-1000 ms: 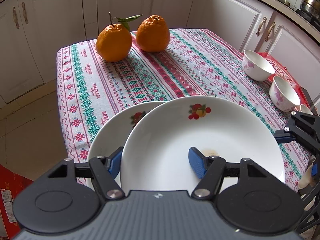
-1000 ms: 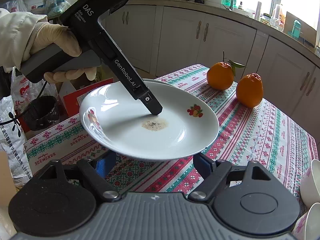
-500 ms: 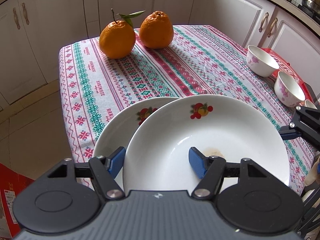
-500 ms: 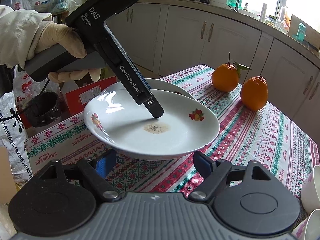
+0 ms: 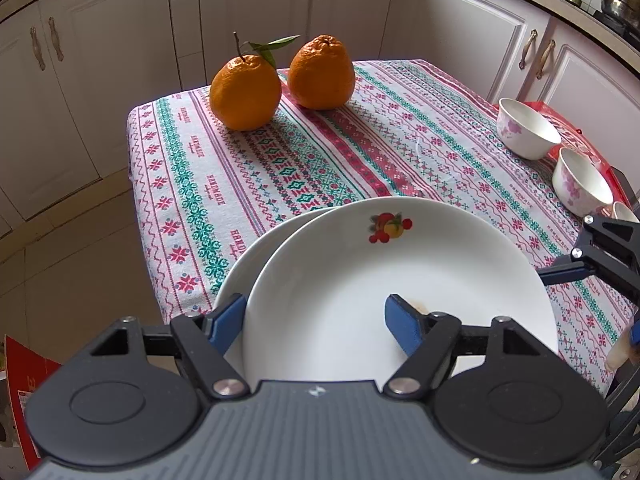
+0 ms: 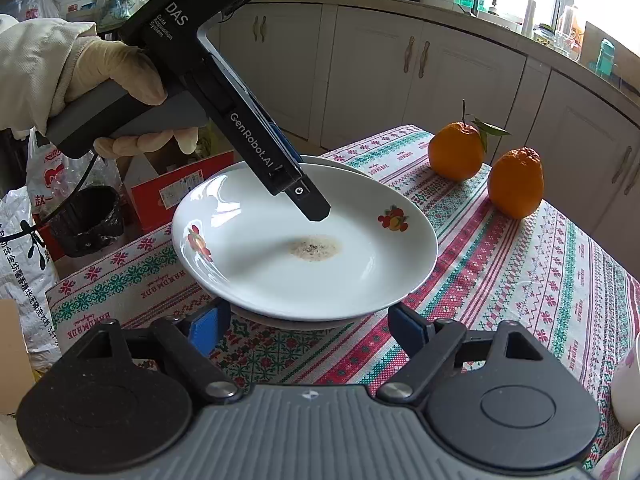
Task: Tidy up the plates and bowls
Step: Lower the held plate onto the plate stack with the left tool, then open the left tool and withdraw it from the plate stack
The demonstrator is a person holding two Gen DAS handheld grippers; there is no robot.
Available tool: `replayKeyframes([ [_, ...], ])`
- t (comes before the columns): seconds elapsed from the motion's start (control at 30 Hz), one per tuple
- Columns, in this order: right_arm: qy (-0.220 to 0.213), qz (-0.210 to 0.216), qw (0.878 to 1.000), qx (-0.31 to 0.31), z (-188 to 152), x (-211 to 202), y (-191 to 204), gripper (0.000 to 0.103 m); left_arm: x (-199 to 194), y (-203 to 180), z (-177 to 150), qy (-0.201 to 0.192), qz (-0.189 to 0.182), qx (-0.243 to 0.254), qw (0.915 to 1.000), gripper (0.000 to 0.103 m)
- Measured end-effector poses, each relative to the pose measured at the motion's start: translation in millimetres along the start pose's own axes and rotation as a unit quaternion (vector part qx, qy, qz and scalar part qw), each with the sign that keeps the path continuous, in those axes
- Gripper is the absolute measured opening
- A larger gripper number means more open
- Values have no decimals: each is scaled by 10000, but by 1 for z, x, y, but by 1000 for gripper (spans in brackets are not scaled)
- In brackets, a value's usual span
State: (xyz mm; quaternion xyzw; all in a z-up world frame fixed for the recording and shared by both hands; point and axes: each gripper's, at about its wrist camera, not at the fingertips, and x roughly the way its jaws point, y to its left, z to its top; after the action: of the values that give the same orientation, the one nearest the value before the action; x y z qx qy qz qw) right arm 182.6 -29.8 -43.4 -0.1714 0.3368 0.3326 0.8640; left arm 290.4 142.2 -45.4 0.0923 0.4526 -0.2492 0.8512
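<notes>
A white plate with fruit prints (image 5: pixel 384 280) and a brown smear at its middle (image 6: pixel 316 246) lies tilted on a second white plate (image 5: pixel 256 256) at the table's near corner. My left gripper (image 5: pixel 314 316) straddles its rim, one blue pad (image 5: pixel 228 316) outside and the other over the inside. Its jaws are opening and no longer press on the plate. A gloved hand (image 6: pixel 116 76) holds it. My right gripper (image 6: pixel 308 328) sits low before the plate's near rim, jaws opening with nothing between them. Three floral bowls (image 5: pixel 528 128) stand at the right edge.
Two oranges (image 5: pixel 246 92) (image 5: pixel 322 74) sit at the far end of the patterned tablecloth (image 5: pixel 360 140). The table's left edge drops to the tiled floor (image 5: pixel 80 260). A black bin (image 6: pixel 88 220), a red box (image 6: pixel 180 196) and bags stand on the floor. White cabinets surround the table.
The top plate has settled further over the lower plate, covering more of it. Both grippers' pads stand a little wider apart than before.
</notes>
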Motion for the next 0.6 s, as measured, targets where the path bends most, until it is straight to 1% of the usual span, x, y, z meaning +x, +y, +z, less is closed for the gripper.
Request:
replayKeyframes([
  [0.03,-11,7,10000,14,0,-1,0,95,0,-1,0,1,5,14,10000,77],
  [0.07,-35,14,10000,31,-1,-2,-1,100,0,-1,0,3,3,29,10000,79],
  [0.1,-65,15,10000,46,-1,-3,-1,103,1,-2,-1,4,-1,46,10000,81],
  [0.3,-89,64,9999,77,-2,-5,-2,103,-1,-9,-2,-19,142,281,9995,84],
  [0.5,-60,141,9998,124,-2,-1,-1,103,-5,-6,-2,-36,221,299,9993,86],
  [0.6,-46,166,9998,136,-3,-2,-2,103,-7,-5,-2,-67,266,296,9992,90],
])
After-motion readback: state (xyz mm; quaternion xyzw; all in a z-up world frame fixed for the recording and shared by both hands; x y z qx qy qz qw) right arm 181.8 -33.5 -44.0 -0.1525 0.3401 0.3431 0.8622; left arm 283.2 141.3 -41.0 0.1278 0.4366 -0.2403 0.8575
